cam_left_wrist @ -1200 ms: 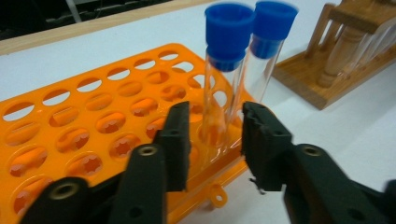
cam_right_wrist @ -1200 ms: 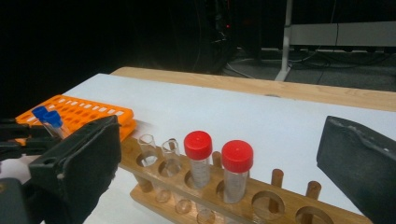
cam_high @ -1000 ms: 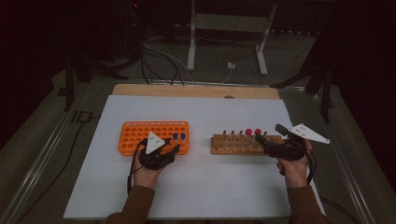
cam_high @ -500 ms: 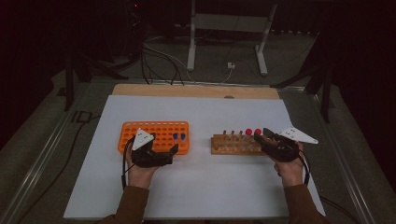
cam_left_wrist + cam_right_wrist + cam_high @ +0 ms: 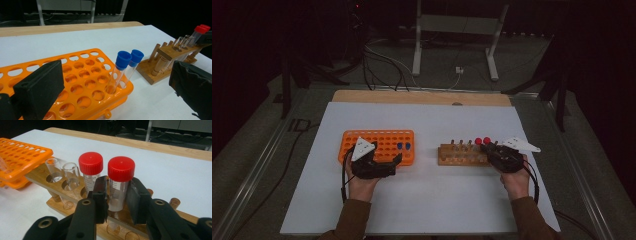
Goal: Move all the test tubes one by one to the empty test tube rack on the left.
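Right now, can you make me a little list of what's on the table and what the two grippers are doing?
table: white top
orange rack: holds two blue-capped tubes
wooden rack: two red-capped tubes, some open clear tubes
left gripper: open, holding nothing, at the orange rack's near edge
right gripper: jaws just closing around the nearer red-capped tube, which stands in the wooden rack

Dim room — soft, slightly blurred frames.

On my table [image 5: 422, 210], plastic rack [image 5: 379, 146] sits left, wooden rack [image 5: 462, 155] right, well apart. Two capped tubes [image 5: 126, 67] stand in the plastic rack's right end; two more [image 5: 117, 182] stand at the wooden rack's right end, beside uncapped tubes [image 5: 62, 173].
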`<state>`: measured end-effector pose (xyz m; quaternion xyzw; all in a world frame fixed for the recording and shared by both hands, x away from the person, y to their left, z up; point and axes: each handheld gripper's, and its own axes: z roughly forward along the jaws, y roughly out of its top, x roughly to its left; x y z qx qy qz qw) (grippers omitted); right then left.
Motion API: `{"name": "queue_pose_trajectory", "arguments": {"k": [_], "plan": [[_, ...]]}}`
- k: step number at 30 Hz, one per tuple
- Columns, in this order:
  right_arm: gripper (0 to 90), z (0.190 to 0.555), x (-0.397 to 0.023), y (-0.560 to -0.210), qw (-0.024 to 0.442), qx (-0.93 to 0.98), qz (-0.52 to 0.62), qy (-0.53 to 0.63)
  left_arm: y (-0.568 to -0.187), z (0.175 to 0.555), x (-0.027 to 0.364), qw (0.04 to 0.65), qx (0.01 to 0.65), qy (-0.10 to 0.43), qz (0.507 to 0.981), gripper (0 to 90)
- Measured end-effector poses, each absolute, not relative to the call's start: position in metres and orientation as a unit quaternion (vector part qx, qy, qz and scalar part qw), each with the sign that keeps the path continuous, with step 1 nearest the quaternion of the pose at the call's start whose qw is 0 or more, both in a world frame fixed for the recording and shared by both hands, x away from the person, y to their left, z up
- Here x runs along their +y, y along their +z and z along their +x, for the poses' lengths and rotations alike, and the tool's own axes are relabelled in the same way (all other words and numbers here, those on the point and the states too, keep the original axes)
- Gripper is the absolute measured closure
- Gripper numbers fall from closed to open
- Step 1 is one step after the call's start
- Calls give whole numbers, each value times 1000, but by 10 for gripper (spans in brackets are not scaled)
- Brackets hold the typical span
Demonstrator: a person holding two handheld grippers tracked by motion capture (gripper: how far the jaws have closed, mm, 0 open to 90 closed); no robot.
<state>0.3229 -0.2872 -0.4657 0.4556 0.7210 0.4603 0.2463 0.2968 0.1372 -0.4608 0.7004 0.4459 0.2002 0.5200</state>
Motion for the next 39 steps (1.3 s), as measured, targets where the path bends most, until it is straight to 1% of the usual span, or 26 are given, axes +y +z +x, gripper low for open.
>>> {"name": "queue_pose_trajectory", "arguments": {"k": [10, 16, 33, 39], "plan": [[726, 325, -281, -472, 246, 717, 454, 469, -461, 296, 138, 520, 447, 203, 699, 6], [743, 325, -286, -470, 251, 707, 459, 475, -461, 297, 138, 519, 445, 203, 701, 6], [744, 310, -296, -435, 275, 679, 444, 516, -461, 297, 135, 519, 435, 196, 709, 6], [744, 304, -299, -423, 275, 674, 439, 527, -460, 296, 135, 521, 435, 195, 708, 6]]}}
